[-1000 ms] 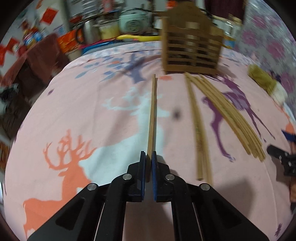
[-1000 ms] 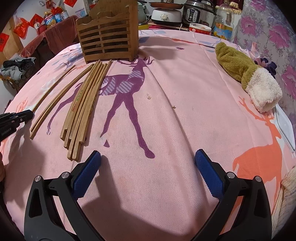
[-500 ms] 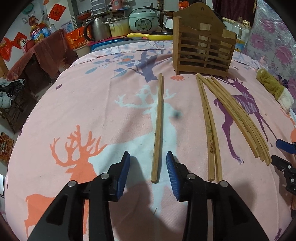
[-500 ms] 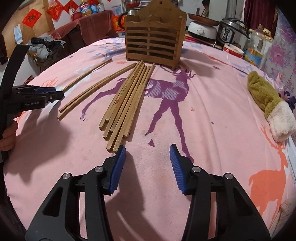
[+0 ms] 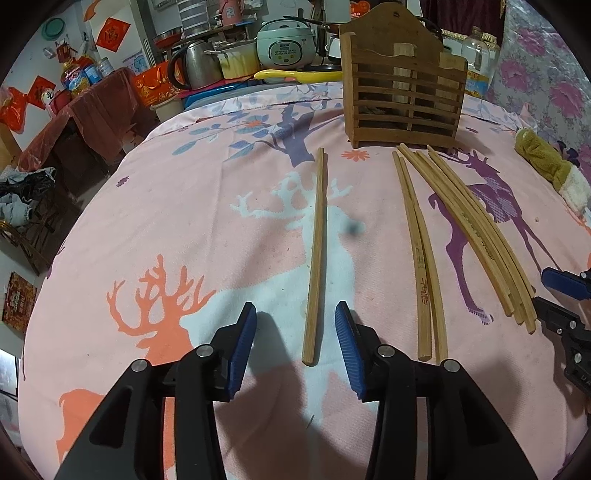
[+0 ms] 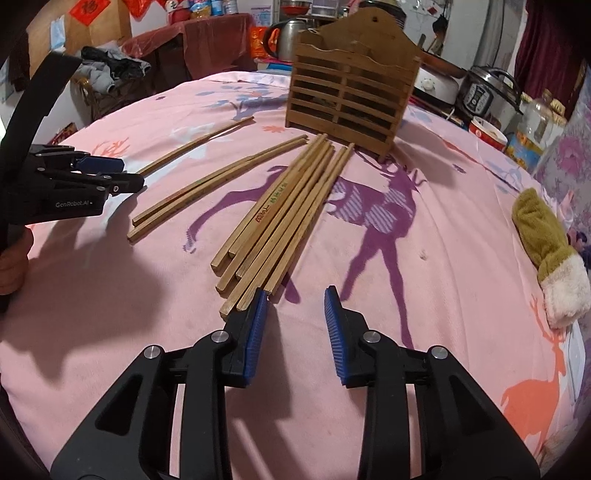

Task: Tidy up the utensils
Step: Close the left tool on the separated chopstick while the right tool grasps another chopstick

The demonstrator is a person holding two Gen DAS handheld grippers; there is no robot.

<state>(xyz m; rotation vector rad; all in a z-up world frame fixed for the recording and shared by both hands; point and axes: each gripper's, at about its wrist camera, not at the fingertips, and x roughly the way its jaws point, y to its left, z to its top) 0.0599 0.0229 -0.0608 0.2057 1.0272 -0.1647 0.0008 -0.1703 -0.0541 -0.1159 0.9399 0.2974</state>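
The setting was a lived-in home kitchen or dining room. Behind the desk (image 5: 155, 206), covered with a pink deer-print cloth, stood a rice cooker (image 5: 286, 44), a kettle (image 5: 192, 68), a pressure cooker (image 6: 487, 94) and a bowl (image 6: 487, 133). Red paper decorations (image 5: 112, 35) hung on the wall, and clothes (image 6: 107, 68) lay piled nearby.

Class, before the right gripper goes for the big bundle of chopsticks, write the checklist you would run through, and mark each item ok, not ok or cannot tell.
1. Right gripper empty, jaws apart though just closing: ok.
2. Bundle of chopsticks between its pads: not ok, beside the left pad.
3. Left gripper has let go of the single chopstick: ok.
4. Wooden holder upright: ok.
5. Room inside holder: cannot tell.
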